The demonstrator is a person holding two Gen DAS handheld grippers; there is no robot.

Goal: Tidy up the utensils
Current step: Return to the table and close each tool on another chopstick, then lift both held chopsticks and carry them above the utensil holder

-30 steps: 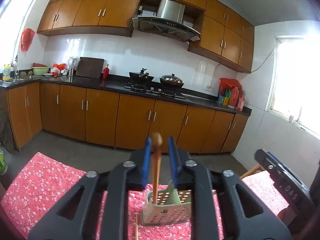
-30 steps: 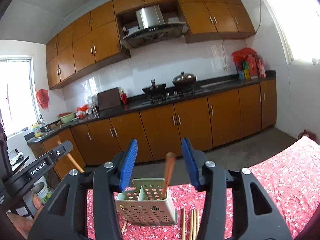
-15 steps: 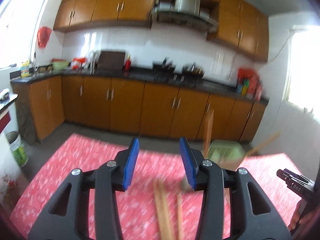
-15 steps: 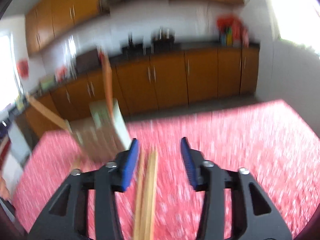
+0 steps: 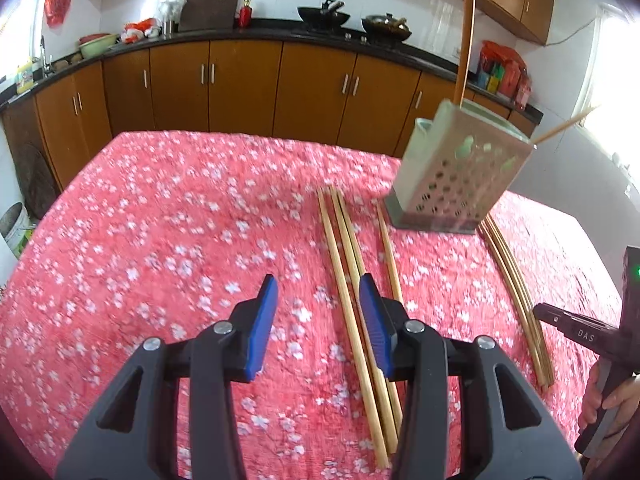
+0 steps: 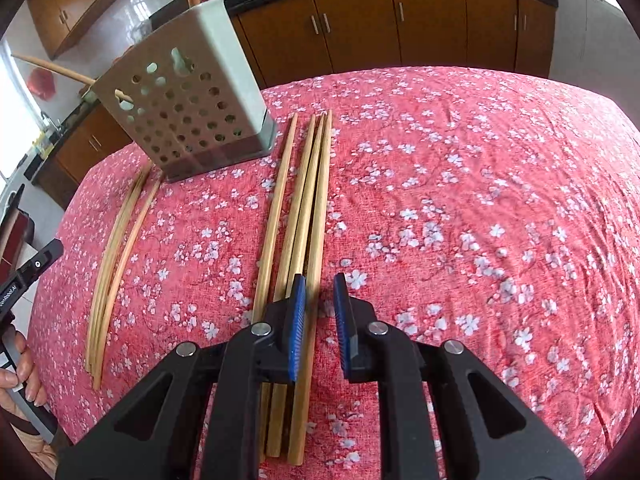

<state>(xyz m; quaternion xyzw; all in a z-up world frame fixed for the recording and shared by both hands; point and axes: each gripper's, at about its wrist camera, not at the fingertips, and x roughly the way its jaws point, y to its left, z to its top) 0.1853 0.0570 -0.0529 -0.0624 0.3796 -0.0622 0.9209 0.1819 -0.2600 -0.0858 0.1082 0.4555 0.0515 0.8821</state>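
A pale green perforated utensil holder stands on the red floral tablecloth with wooden sticks poking out of its top. Several thick wooden chopsticks lie in a row in front of it. A bundle of thin bamboo sticks lies beside the holder. My left gripper is open and empty, low over the cloth just left of the thick chopsticks. My right gripper is open with a narrow gap, its jaws astride the rightmost thick chopstick.
The table is covered by the red floral cloth. Brown kitchen cabinets and a dark counter with pots run behind it. The other gripper's tip shows at each view's edge, at the right and at the left.
Both grippers have dropped from level with the holder to low over the table and tilted down. The left has let go of the stick in the holder. The right jaws have narrowed.
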